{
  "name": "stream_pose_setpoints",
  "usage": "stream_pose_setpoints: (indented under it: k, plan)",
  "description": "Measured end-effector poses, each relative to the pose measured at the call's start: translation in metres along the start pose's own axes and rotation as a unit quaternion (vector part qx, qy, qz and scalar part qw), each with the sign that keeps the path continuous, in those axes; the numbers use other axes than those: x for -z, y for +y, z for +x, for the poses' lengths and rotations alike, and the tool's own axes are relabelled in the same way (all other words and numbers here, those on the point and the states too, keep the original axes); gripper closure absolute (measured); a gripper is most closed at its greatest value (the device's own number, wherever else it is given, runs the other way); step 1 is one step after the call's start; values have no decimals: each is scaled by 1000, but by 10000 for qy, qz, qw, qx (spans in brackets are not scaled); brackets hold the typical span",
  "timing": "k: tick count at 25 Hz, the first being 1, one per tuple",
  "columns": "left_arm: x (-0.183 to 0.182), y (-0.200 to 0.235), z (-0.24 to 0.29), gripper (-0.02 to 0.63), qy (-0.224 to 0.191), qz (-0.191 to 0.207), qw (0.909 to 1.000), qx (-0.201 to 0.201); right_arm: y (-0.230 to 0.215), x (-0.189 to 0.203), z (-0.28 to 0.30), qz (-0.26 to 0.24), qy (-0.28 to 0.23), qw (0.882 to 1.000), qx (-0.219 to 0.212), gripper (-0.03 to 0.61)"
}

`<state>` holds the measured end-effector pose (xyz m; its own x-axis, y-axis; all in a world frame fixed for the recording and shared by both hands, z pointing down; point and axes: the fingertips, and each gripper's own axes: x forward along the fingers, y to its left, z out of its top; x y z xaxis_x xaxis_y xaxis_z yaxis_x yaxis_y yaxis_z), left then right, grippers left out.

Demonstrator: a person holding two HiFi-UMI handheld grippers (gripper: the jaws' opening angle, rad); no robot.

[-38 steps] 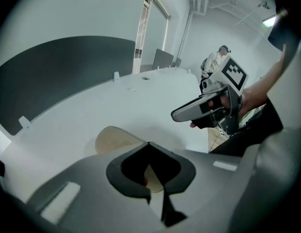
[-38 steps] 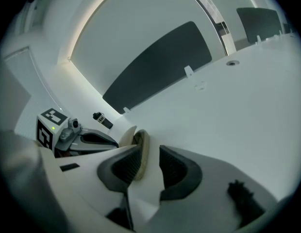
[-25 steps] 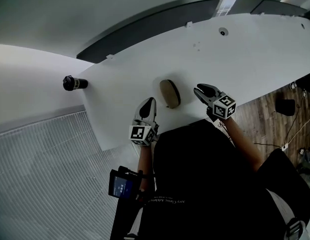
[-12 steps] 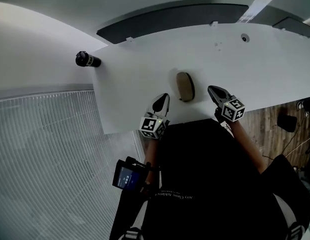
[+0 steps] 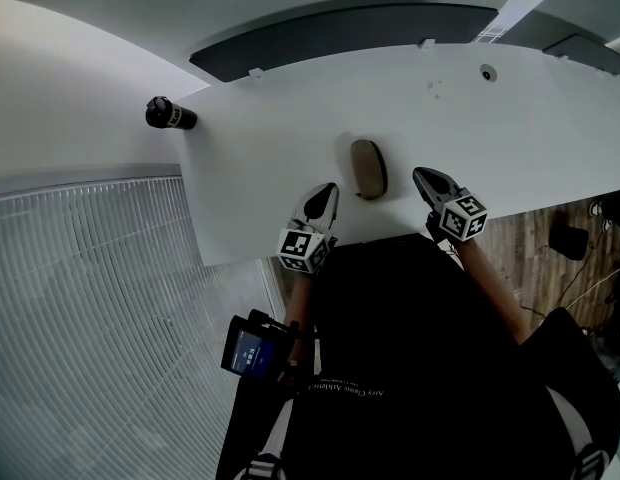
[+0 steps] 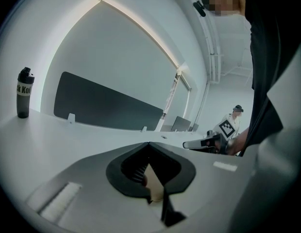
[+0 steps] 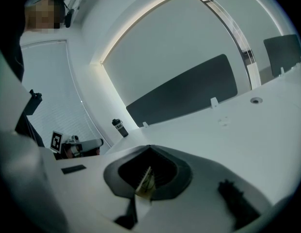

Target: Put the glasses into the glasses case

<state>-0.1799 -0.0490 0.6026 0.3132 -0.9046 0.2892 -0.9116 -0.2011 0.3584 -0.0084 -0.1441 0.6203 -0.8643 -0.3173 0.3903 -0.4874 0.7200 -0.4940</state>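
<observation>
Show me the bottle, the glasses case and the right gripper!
bottle [image 5: 170,115], head view, middle of its dark body.
glasses case [image 5: 369,168], head view, middle of its tan lid.
right gripper [image 5: 422,177], head view, tips of its shut jaws.

A black top [image 5: 410,348] with white print is worn; marker cubes [image 5: 302,250] are fixed on the left gripper [image 5: 327,192] and right gripper [image 5: 423,176].

**Worktop Layout**

The glasses case [image 5: 368,168] lies on the worktop [image 5: 520,118] near its front edge, between the left tongs [image 5: 327,190] and the right tongs [image 5: 422,176] (touching neither). A bottle [image 5: 168,114] stands at the far left corner. A divider panel [image 5: 340,33] runs behind the far edge.
</observation>
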Motion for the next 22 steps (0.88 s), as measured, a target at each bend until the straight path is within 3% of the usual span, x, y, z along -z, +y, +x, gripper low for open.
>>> stream_pose_setpoints:
  k: [22]
  plan:
    - [4,4,7,606,194,-54,9998,14,-4,8,3,-11,61,10000,72,571]
